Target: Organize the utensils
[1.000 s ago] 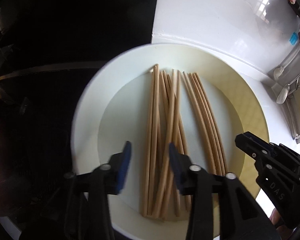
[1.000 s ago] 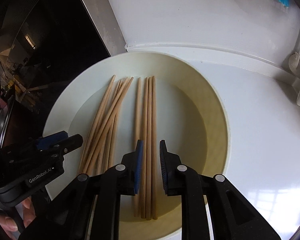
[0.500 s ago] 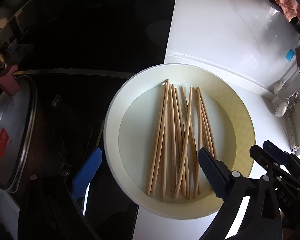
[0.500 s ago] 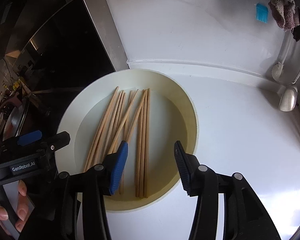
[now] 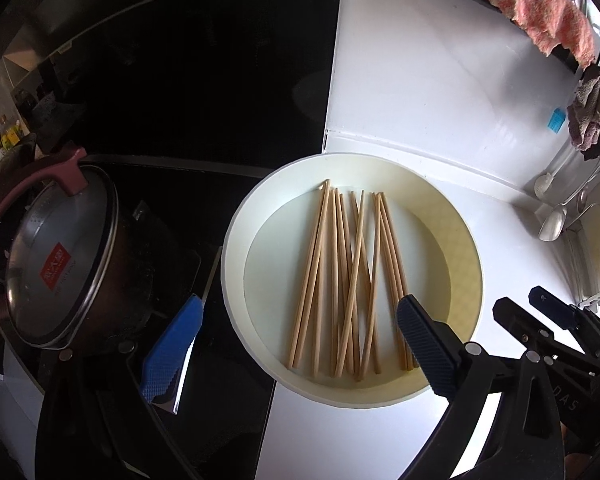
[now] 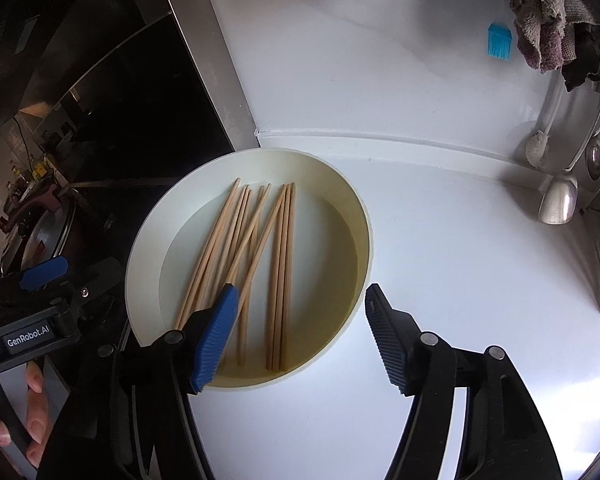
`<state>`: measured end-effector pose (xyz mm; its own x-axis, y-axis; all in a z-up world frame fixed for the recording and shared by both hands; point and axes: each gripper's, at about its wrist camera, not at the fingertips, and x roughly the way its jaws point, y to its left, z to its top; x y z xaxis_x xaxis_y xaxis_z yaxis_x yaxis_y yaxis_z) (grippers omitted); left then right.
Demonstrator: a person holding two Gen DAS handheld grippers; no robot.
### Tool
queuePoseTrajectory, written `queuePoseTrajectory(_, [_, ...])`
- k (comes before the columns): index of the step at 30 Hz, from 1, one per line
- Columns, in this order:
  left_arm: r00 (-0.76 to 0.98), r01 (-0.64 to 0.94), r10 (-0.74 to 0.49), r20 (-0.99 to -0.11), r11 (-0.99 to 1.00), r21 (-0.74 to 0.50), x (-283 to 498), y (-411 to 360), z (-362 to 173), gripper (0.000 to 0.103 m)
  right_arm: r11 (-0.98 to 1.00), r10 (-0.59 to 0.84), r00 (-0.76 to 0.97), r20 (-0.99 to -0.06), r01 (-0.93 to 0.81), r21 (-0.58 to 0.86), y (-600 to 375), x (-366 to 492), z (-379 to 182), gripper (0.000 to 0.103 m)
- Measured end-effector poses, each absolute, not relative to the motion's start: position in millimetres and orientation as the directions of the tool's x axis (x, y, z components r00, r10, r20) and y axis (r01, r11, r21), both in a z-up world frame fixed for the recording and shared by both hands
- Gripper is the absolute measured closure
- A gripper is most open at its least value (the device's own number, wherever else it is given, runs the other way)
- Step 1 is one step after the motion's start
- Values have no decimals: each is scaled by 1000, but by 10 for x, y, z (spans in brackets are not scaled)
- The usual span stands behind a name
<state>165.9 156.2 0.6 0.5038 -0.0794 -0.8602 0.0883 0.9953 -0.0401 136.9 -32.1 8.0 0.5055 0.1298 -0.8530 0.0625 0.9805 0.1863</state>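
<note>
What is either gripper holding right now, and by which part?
Nothing. The left gripper and right gripper are open above the chopsticks, which lie loose in the plate.

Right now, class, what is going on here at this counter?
A person holds a two-finger gripper in each hand above a white plate on a white counter. Wooden chopsticks lie loose in the plate, some crossing each other. The left gripper and the right gripper are both open with nothing between their fingers; the right one's jaws have just been opening. A lidded pot sits to the left, and spoons hang at the right.
</note>
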Motion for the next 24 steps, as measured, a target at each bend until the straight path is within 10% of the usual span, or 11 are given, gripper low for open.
queuePoseTrajectory(24, [553, 68, -51, -831, 998, -15, 1516, 1544, 307, 6, 986, 87, 472, -877, 84, 143, -250, 1267, 250, 32])
